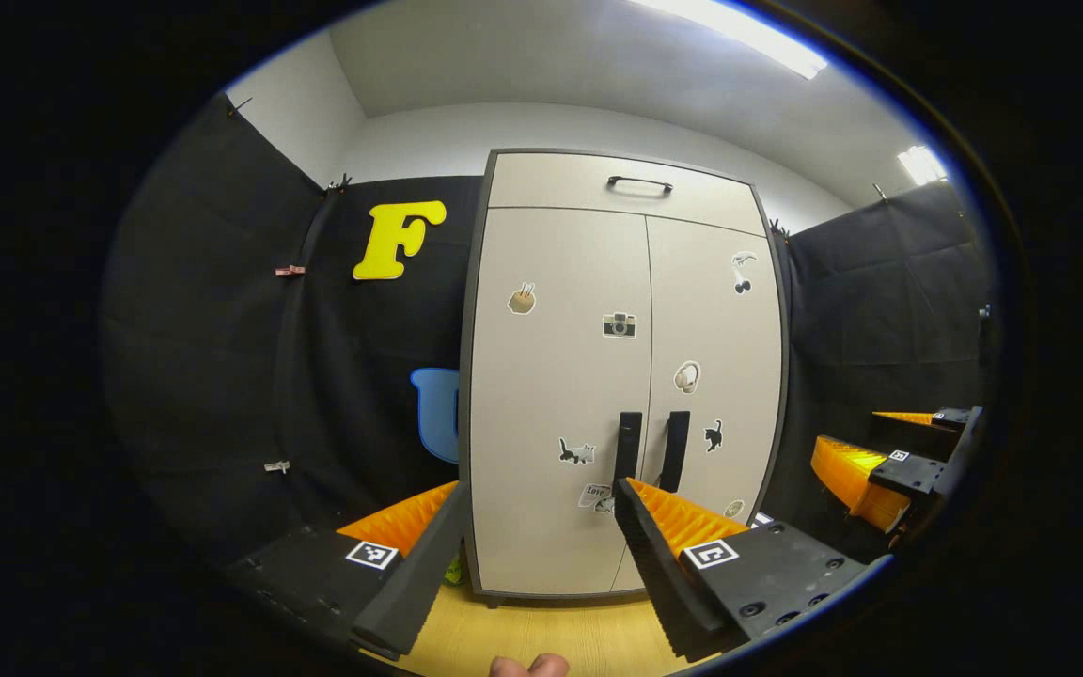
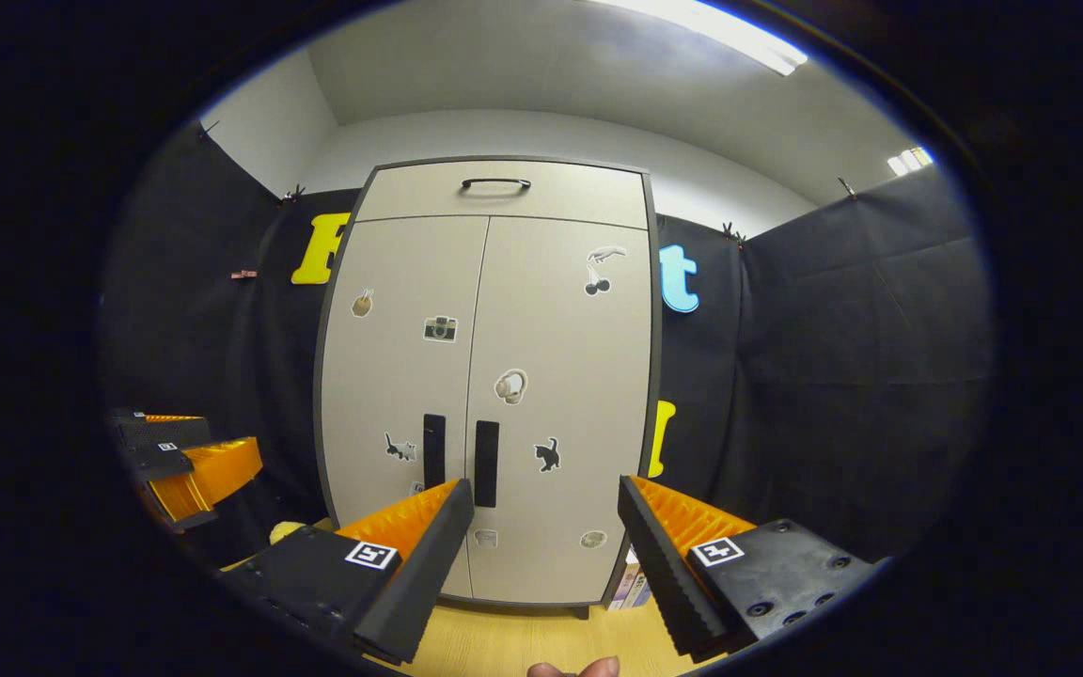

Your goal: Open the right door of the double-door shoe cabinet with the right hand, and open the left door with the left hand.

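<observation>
**Status: both doors closed, no handle engaged**

Task not yet started on the cabinet itself. Shoe cabinet (image 2: 490, 376) standing upright on the wood-grain floor (image 2: 523, 639), straight ahead of both grippers. Right door (image 2: 565, 404) and left door (image 2: 405, 376) flush and closed; black right handle (image 2: 486, 464) and left handle (image 2: 433, 450) side by side at the centre seam, untouched. Right gripper (image 2: 546, 527) jaws spread wide, empty, short of the cabinet. Left gripper (image 1: 541, 531) likewise released, holding nothing. Remaining: approach, grasp and pull each handle, right door first.
</observation>
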A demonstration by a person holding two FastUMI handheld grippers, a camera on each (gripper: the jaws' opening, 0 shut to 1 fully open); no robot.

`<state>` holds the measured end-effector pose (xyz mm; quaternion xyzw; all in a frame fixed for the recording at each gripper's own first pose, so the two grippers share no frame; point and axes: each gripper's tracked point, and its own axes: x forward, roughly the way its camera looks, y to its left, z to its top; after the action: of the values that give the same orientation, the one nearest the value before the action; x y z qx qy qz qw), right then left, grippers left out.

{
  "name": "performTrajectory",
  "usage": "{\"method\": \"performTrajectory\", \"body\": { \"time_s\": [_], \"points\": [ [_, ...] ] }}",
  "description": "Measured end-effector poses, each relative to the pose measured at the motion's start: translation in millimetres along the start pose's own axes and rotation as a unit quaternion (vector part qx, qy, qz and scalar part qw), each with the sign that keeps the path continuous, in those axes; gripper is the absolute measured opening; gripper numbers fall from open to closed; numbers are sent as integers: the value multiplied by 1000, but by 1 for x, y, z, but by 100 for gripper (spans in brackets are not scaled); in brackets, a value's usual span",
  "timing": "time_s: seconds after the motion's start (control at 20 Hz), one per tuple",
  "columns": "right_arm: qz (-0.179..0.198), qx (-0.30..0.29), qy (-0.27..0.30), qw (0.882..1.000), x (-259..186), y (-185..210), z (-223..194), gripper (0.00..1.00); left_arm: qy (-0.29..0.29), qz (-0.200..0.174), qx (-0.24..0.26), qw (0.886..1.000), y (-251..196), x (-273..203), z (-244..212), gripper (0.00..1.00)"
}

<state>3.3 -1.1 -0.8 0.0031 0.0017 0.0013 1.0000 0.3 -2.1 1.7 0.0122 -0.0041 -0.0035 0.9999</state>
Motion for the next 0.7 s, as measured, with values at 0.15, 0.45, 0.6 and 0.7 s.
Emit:
{"method": "performTrajectory", "body": {
  "time_s": [0.15,0.45,0.6,0.7],
  "points": [
    [2,-2,4,1000,12,4,-6,97,2,1,1,1000,3,1,-4,94],
    [16,13,-3,1000,53,23,-6,97,5,7,-1,1000,14,8,-9,94],
    [23,24,-6,999,81,36,-10,97,5,10,0,1000,21,11,-12,94],
    [28,25,-11,999,99,44,-12,98,7,13,3,1000,26,13,-15,94]
  ]
}}
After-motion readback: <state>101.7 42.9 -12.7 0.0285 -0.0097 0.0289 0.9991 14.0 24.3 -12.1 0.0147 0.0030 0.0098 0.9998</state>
